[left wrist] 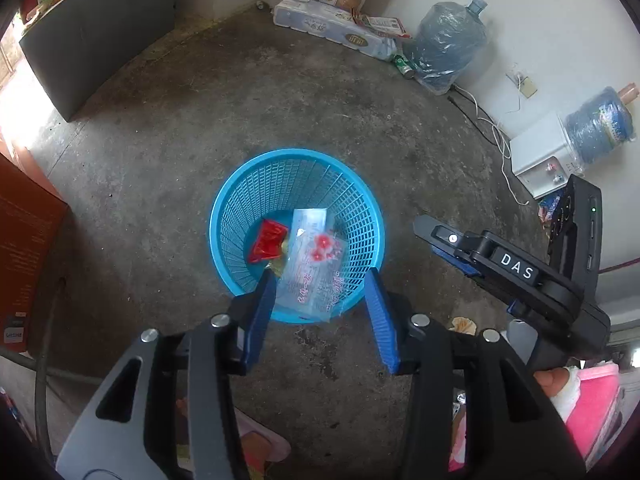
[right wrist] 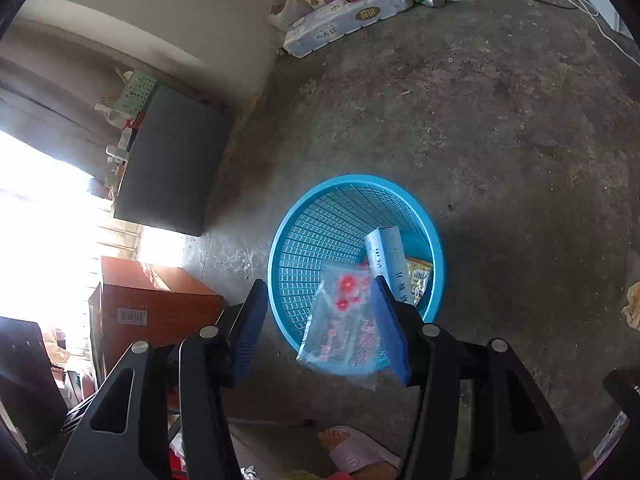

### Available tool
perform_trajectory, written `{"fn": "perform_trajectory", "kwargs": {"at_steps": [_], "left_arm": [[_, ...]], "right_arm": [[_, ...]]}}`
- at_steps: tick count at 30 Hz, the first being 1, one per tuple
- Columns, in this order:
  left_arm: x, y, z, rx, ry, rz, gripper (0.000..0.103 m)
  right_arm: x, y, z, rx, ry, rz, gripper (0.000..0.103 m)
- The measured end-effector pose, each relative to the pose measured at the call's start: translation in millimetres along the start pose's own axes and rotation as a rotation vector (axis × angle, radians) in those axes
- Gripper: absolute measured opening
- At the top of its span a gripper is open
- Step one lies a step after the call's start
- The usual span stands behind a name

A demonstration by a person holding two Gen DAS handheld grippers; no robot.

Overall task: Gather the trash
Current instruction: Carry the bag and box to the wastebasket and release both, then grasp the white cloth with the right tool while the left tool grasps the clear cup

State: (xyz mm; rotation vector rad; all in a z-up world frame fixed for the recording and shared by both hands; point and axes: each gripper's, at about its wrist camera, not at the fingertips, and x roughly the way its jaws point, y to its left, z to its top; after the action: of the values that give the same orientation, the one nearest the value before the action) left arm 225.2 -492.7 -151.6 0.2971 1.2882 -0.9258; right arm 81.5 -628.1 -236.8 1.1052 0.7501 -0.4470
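Your left gripper [left wrist: 320, 312] hangs over the blue basket [left wrist: 228, 216] with jaws parted and nothing between them. Your right gripper [right wrist: 320, 328] is likewise parted above the basket's near rim, and the clear printed bag [right wrist: 344, 328] sits loose beside its right finger, draped over that rim. A red wrapper [left wrist: 269, 240] lies on the basket's floor.

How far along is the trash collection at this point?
Done: a red wrapper and a white box lie in the blue basket. In hand: nothing; both grippers are open over a clear bag at the rim. Left: crumpled paper on the floor.
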Motion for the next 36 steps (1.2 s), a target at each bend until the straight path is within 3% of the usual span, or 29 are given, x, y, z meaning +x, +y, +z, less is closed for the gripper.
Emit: {"fn": "perform_trajectory", "kwargs": {"at_steps": [3, 9, 13, 16, 21, 28, 36], "left_arm": [[-21.5, -1.7, -9.2, 0.034, -0.038, -0.014, 0.049], [-85.9, 3.7, -33.0, 0.001, -0.150, -0.067, 0.051], [-142.8, 15.1, -69.7, -0.027, -0.258, -0.107, 0.052], [-186.9, 27.6, -108.2, -0.051, -0.352, -0.097, 0.056], [-249.6, 61.5, -187.2, -0.093, -0.489, -0.002, 0.060], [-326.9, 122.5, -310.3, -0.226, -0.629, 0.169, 0.063], [-407.6, 184.1, -431.6, -0.462, -0.809, 0.314, 0.063]], "right_arm": [[-7.8, -7.3, -11.5, -0.021, 0.004, -0.011, 0.052], [-44.2, -5.6, -43.8, -0.085, -0.005, -0.002, 0.053], [-74.6, 9.8, -69.0, -0.169, -0.023, 0.018, 0.056], [-93.2, 28.7, -88.4, -0.246, -0.019, 0.049, 0.057], [-117.7, 72.9, -119.5, -0.367, 0.000, 0.141, 0.060], [-136.8, 146.2, -165.5, -0.518, 0.043, 0.275, 0.065], [-124.5, 243.9, -246.9, -0.705, 0.204, 0.420, 0.065]]}}
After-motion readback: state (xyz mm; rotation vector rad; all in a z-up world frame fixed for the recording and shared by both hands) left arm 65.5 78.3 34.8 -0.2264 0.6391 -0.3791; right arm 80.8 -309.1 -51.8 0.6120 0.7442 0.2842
